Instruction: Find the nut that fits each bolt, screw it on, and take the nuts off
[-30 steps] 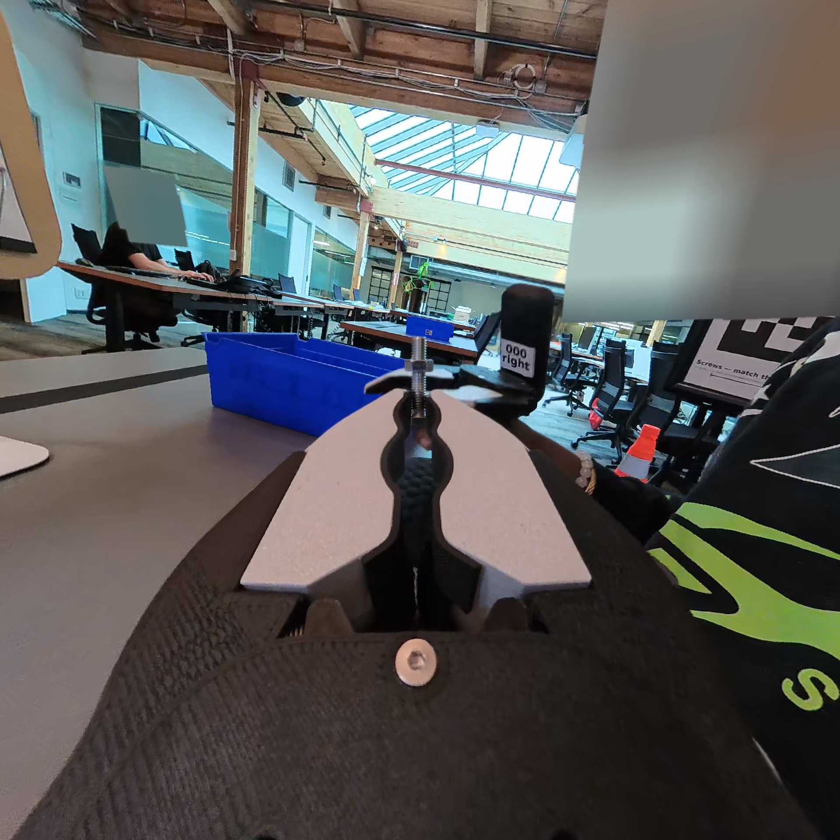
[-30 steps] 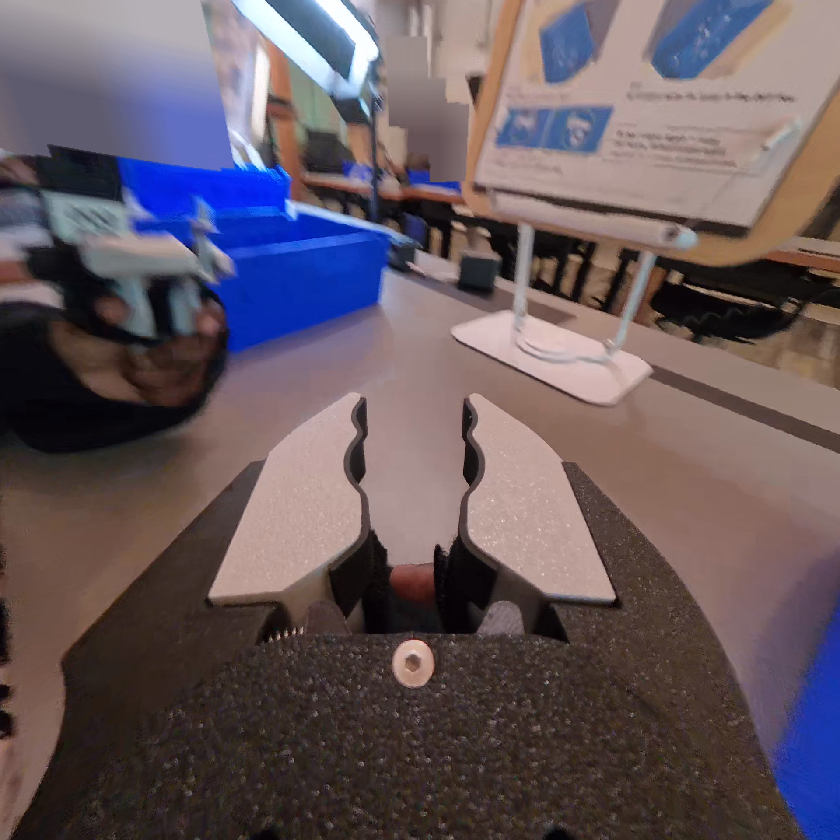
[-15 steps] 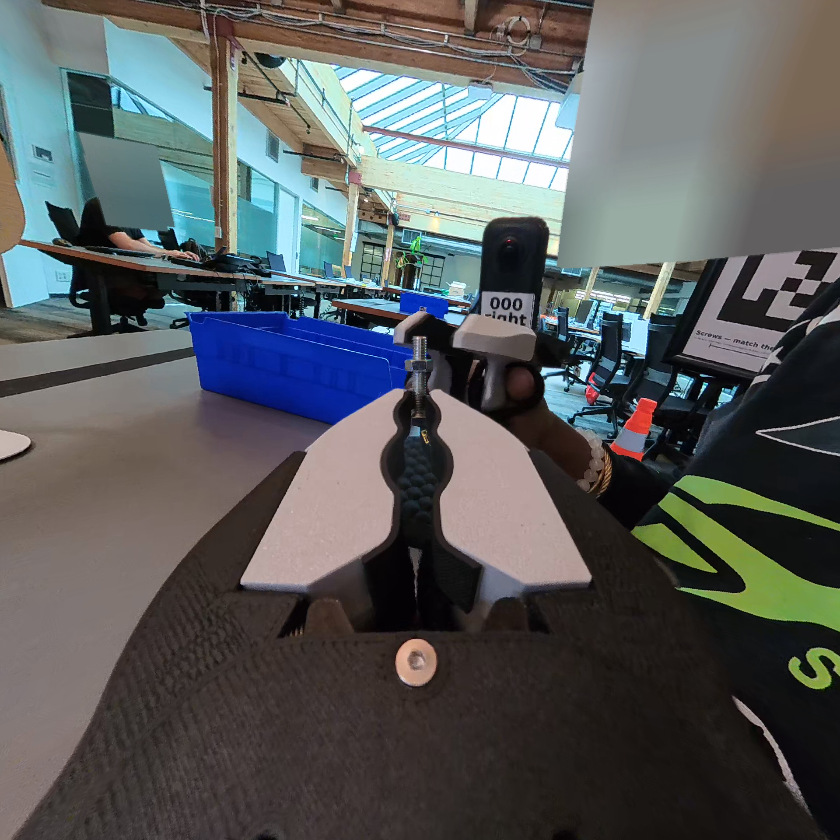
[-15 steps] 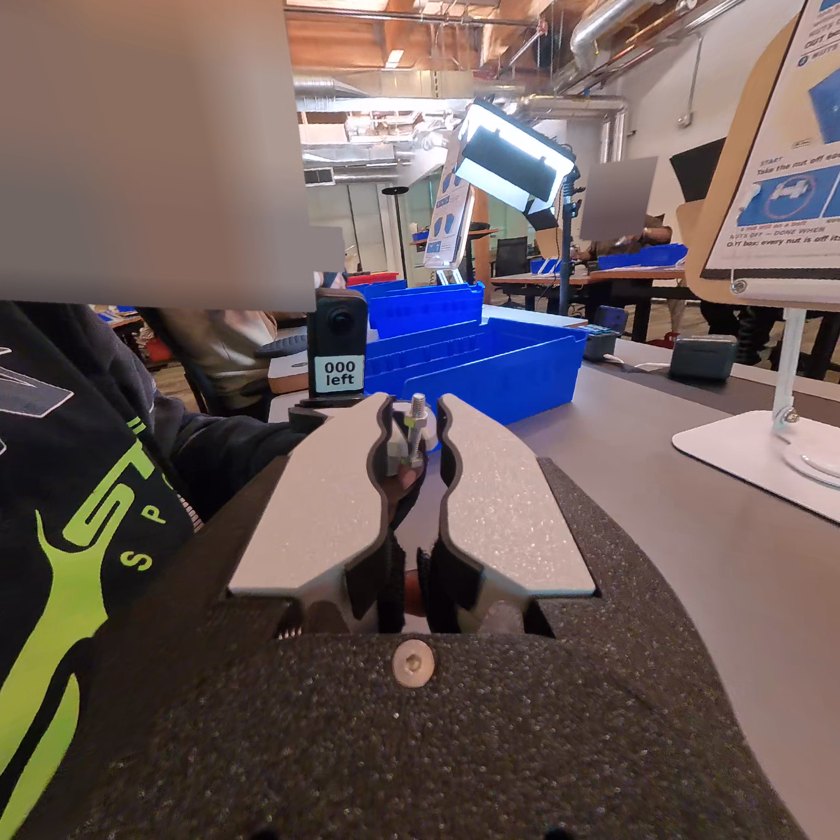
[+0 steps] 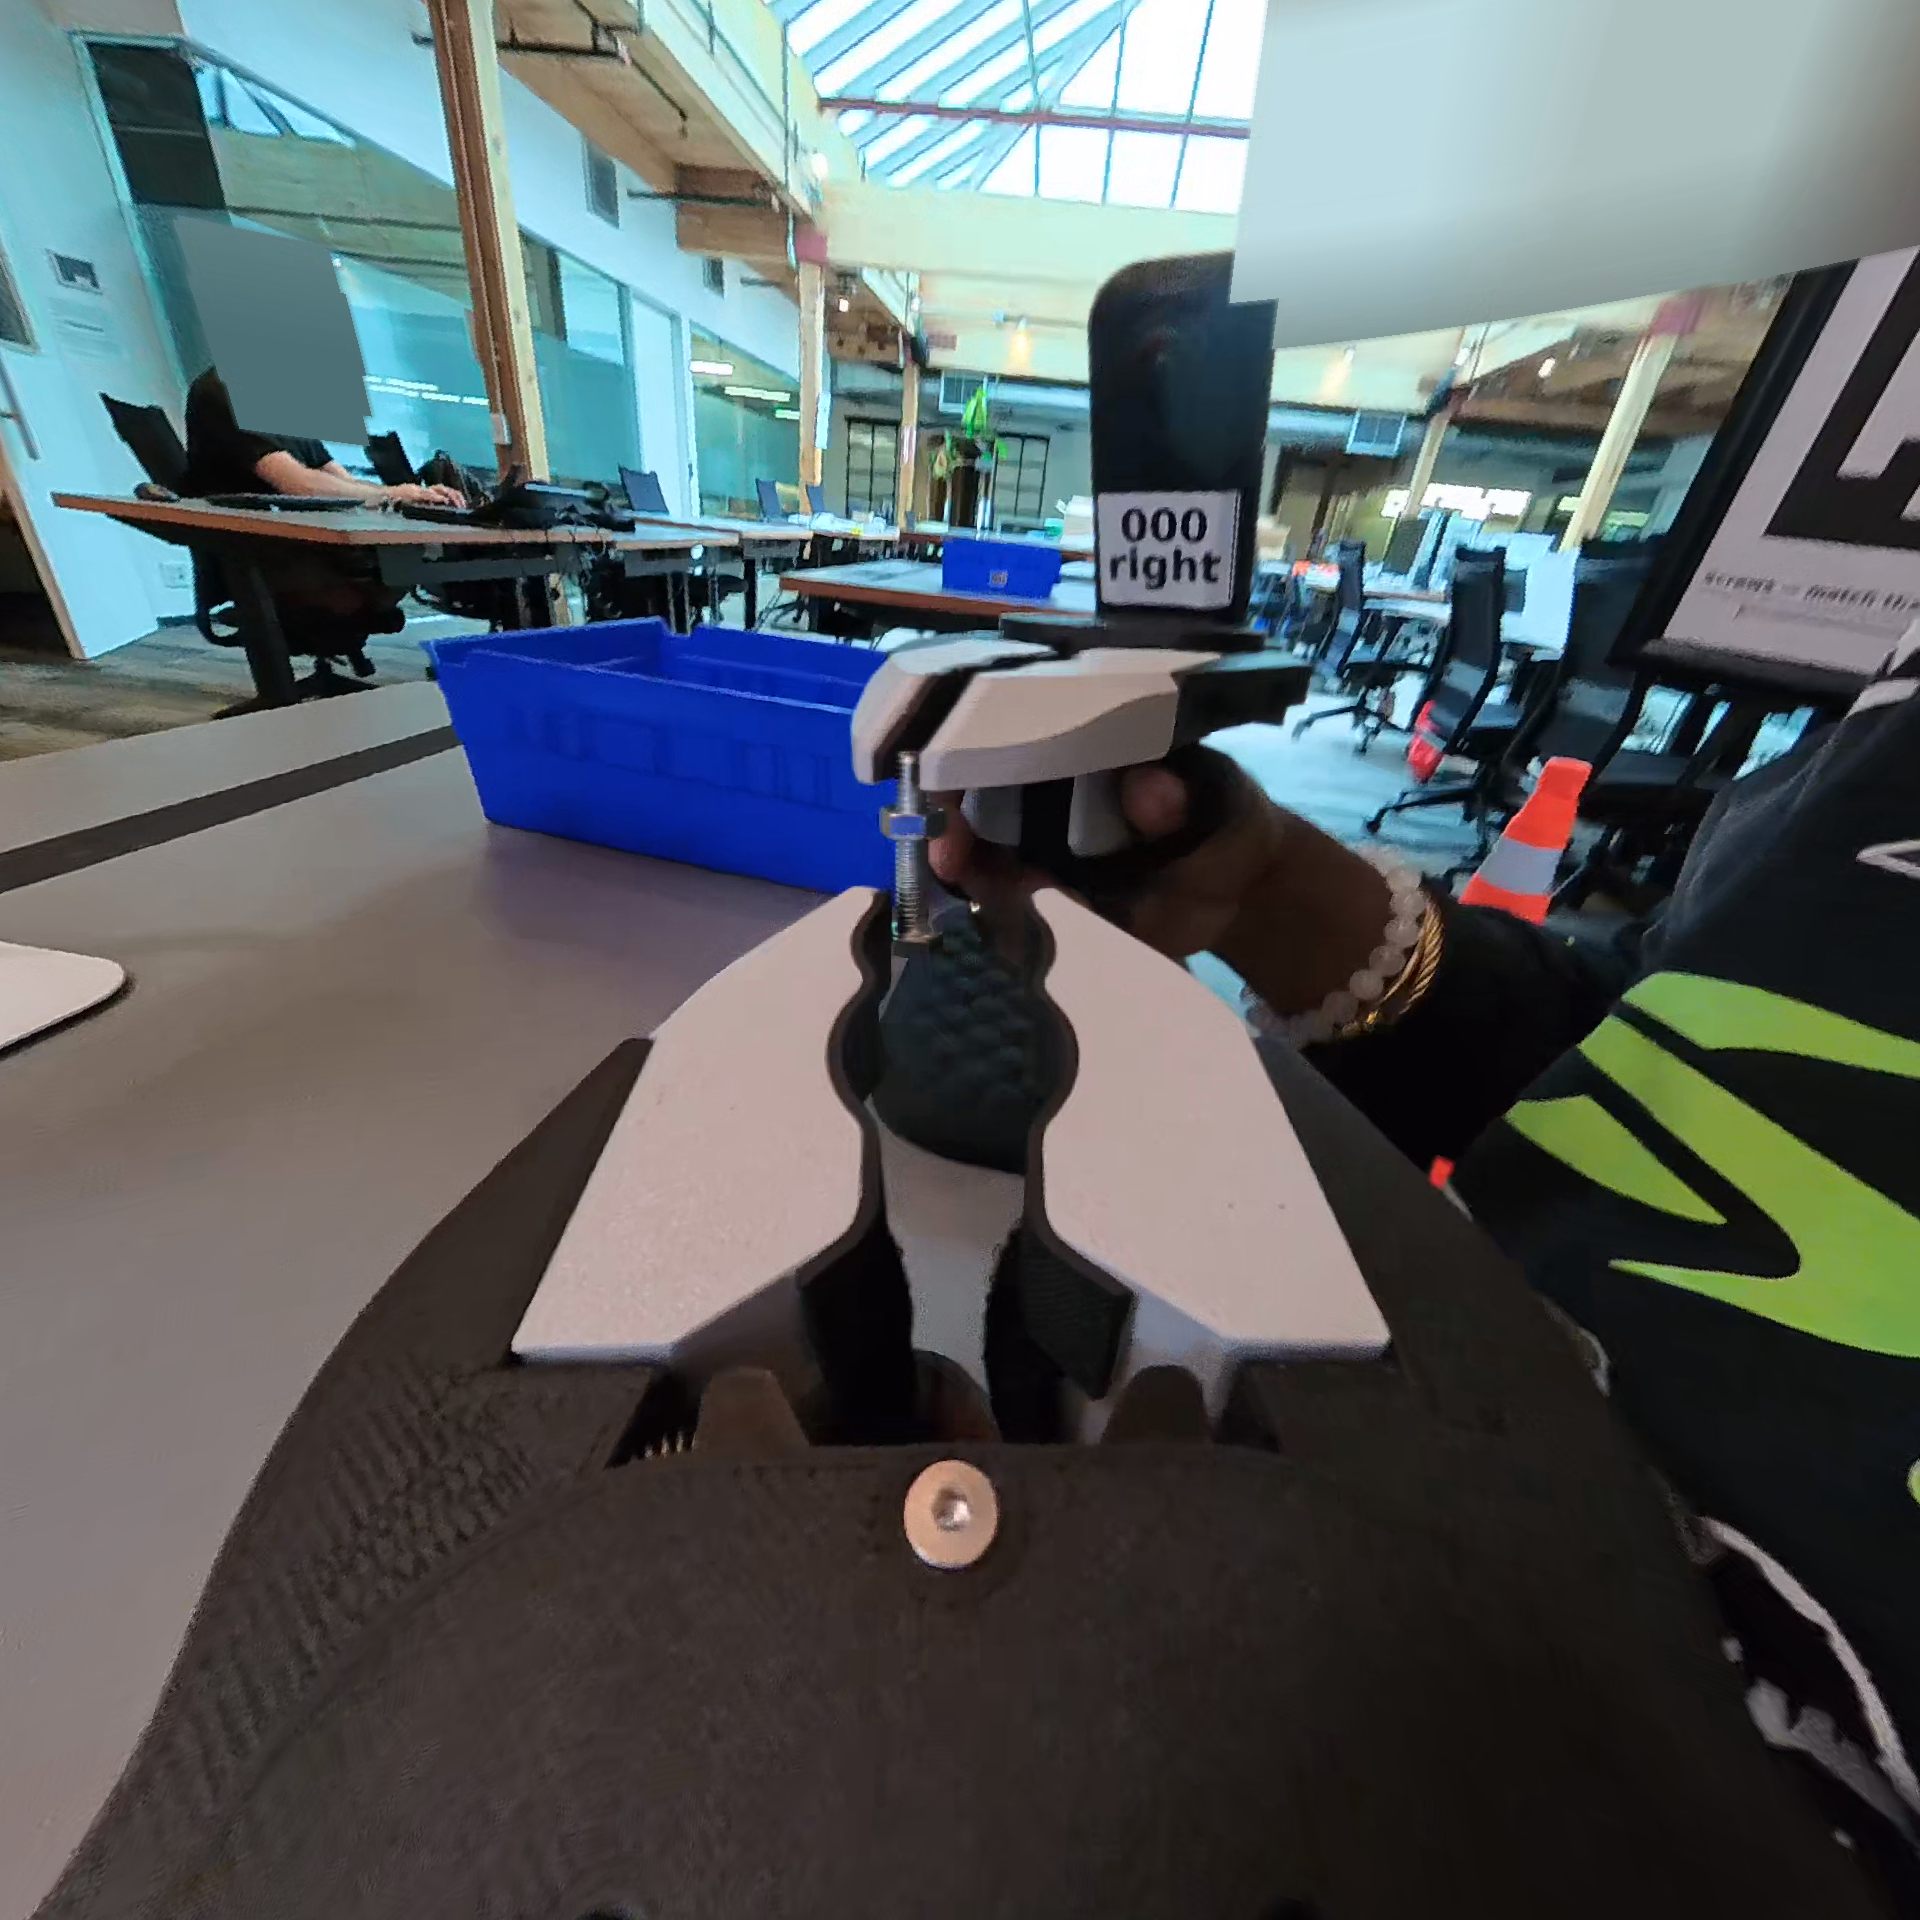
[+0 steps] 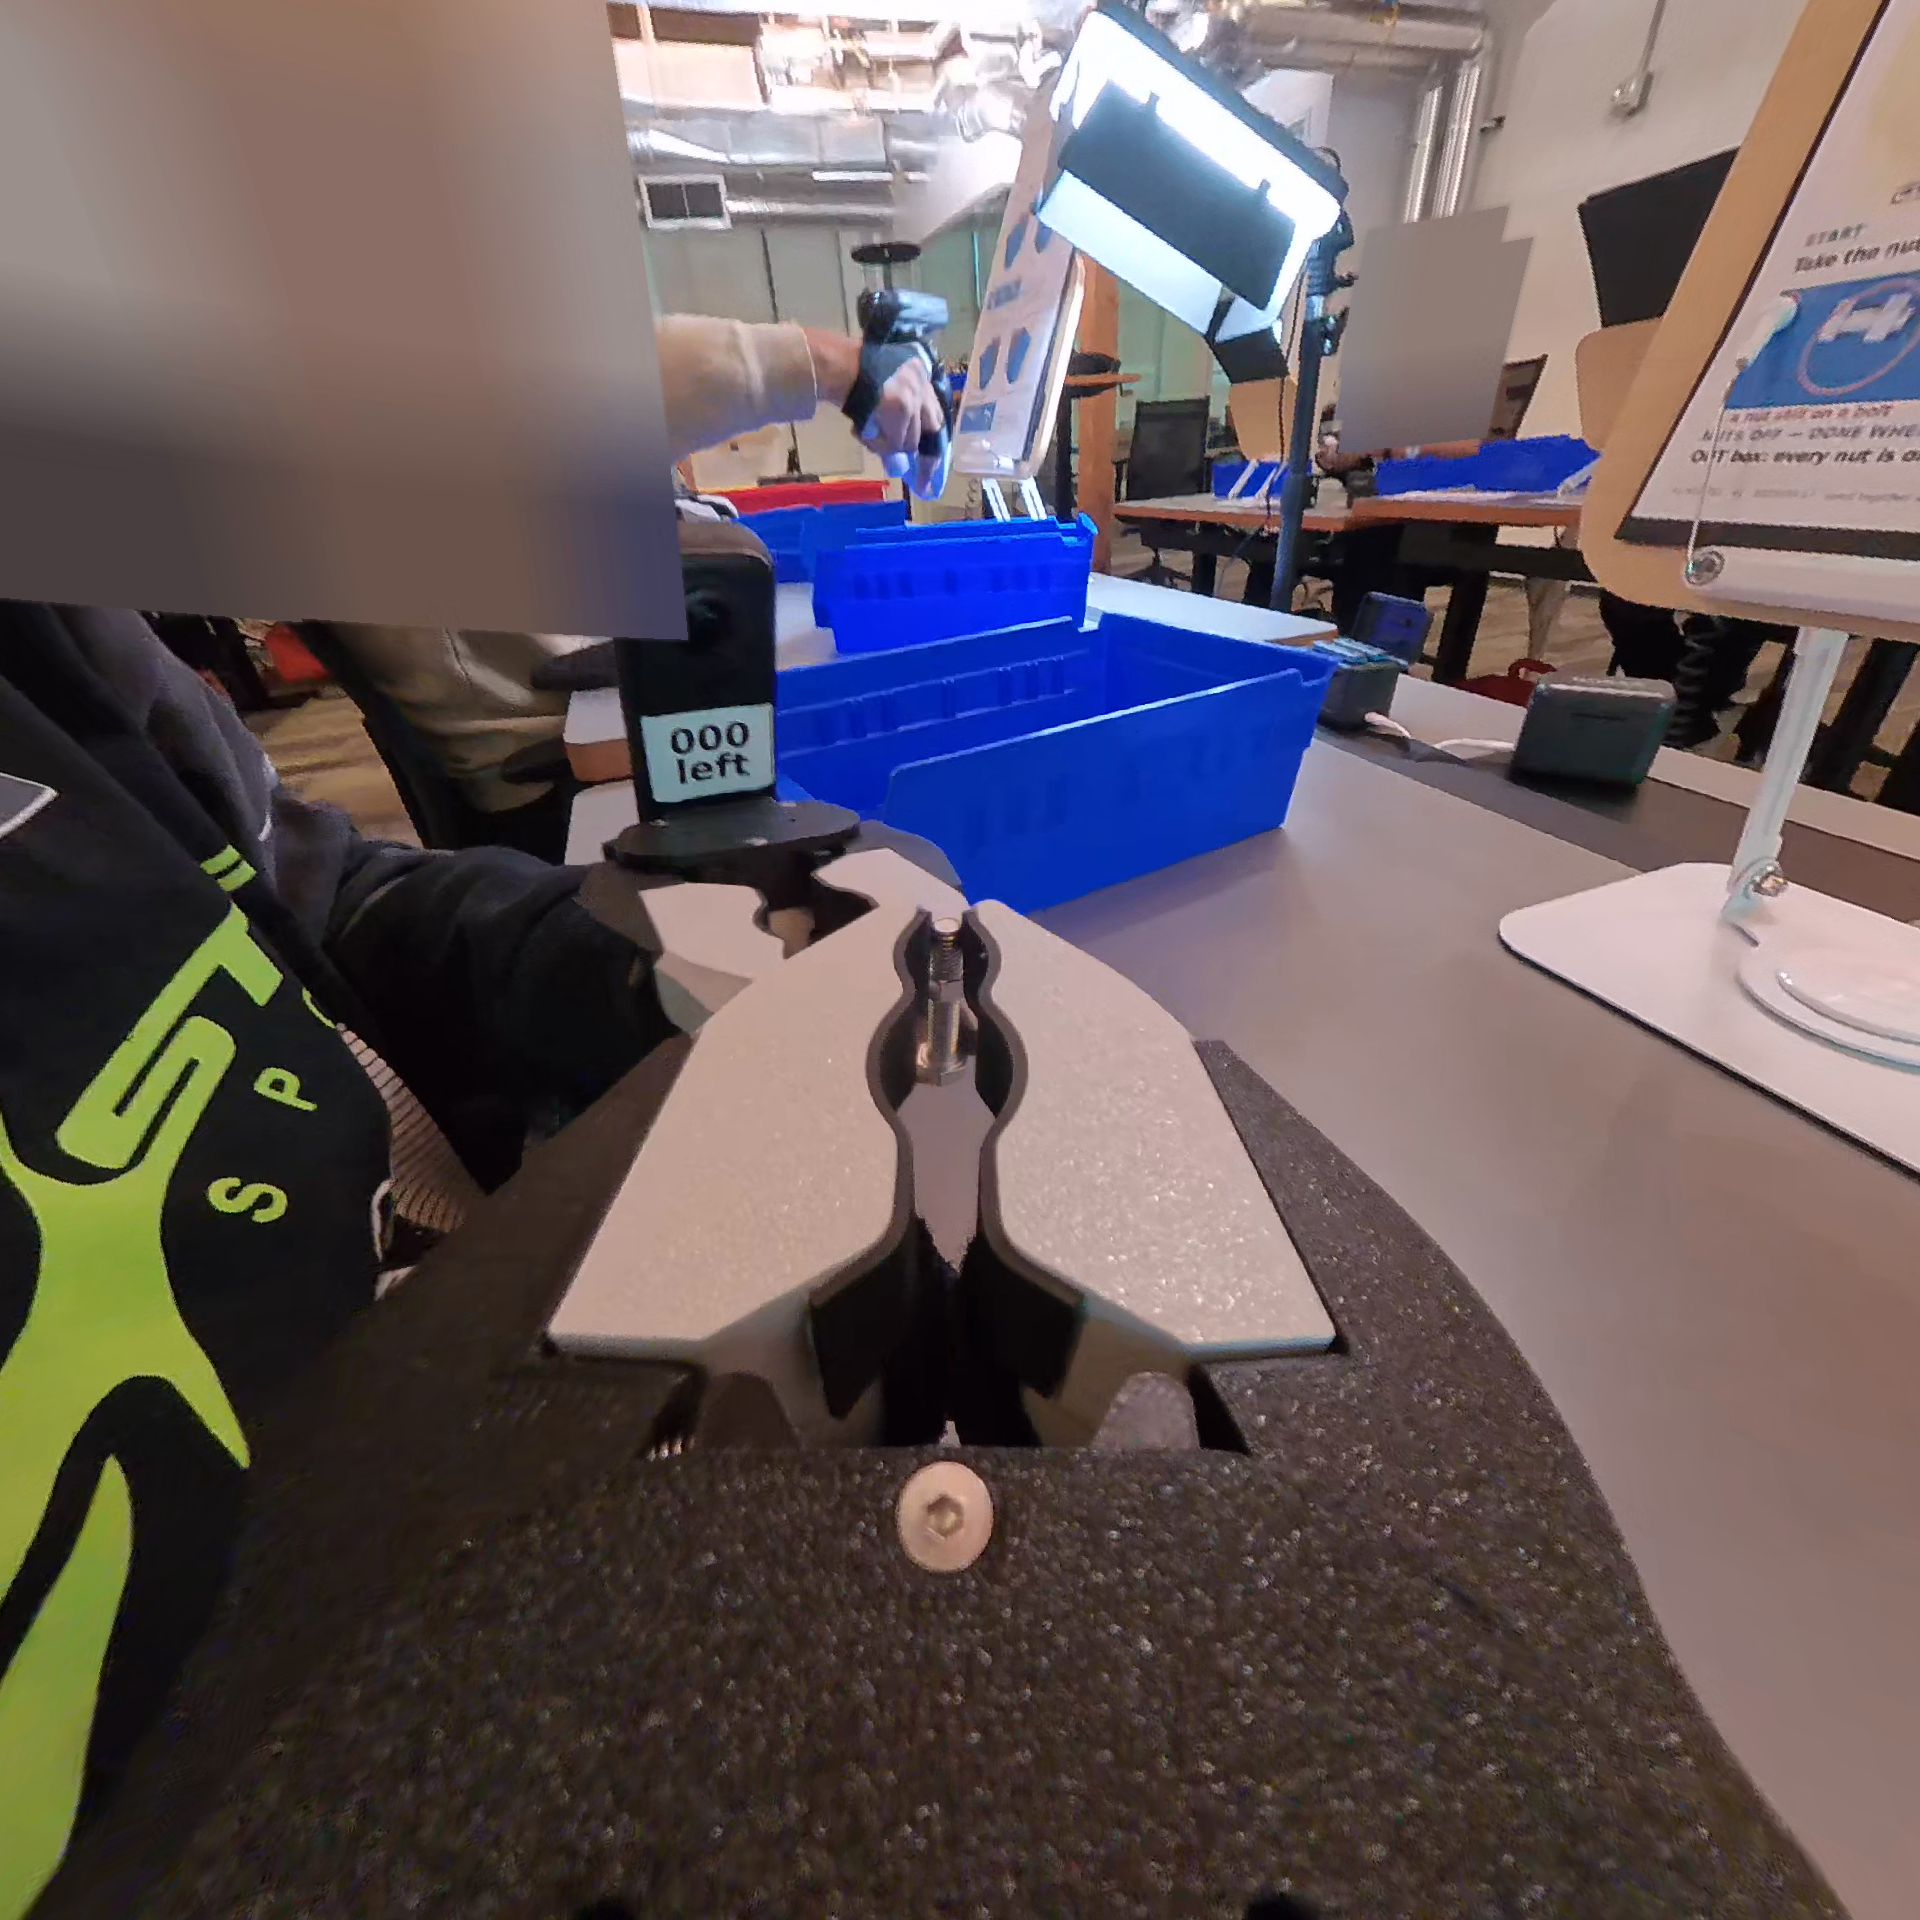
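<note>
The bolt point(image 5: 911, 847) is a slim, bright steel one with a threaded shank, standing upright, a hex nut point(image 5: 911, 824) sitting partway along it. The right gripper point(image 5: 902, 740) clamps the bolt's upper end between nearly closed fingers — the nut sits just below those fingertips. The left gripper point(image 5: 948, 914) stands partly open; the bolt's lower end, its head, sits at the left fingertip, whether touching I cannot tell. Behind the bolt, a blue bin point(image 5: 665, 738) rests on the grey table point(image 5: 260, 1039).
</note>
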A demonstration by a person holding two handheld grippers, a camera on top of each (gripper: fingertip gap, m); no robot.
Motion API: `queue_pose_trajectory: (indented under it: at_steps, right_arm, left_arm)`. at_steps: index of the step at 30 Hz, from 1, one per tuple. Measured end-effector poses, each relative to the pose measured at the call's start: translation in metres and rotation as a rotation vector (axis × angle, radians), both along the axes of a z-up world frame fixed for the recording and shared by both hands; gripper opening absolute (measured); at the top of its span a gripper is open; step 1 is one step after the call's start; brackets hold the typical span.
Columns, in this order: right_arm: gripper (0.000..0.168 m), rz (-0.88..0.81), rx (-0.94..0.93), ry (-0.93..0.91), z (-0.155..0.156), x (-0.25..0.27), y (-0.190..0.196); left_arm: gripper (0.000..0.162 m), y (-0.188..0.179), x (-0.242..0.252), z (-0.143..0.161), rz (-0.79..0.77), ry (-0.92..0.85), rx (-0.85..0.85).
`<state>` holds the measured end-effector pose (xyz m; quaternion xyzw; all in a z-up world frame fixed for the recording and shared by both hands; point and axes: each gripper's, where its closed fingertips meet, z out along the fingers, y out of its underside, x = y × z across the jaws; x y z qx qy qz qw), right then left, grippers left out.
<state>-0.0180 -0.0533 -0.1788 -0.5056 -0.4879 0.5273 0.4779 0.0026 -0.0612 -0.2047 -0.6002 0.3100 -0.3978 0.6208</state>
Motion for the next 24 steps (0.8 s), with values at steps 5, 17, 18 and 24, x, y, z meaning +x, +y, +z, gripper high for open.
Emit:
queue_pose_trajectory:
  at_steps: [5,17,18,24]
  right_arm:
    - [0.005,0.008,-0.013,0.001,-0.004,0.001,0.000]
    - [0.005,-0.025,0.011,0.022,-0.003,-0.002,0.000]
    - [0.005,-0.031,0.015,0.017,-0.005,-0.003,0.000]
    - [0.005,-0.032,0.026,-0.003,-0.011,-0.008,-0.002]
  left_arm:
    - [0.031,0.005,-0.002,-0.007,0.052,0.053,-0.001]
    - [0.031,0.012,0.001,-0.031,0.096,0.201,-0.055]
    - [0.030,0.012,0.001,-0.031,0.098,0.207,-0.053]
    - [0.024,0.012,0.001,-0.030,0.099,0.197,-0.056]
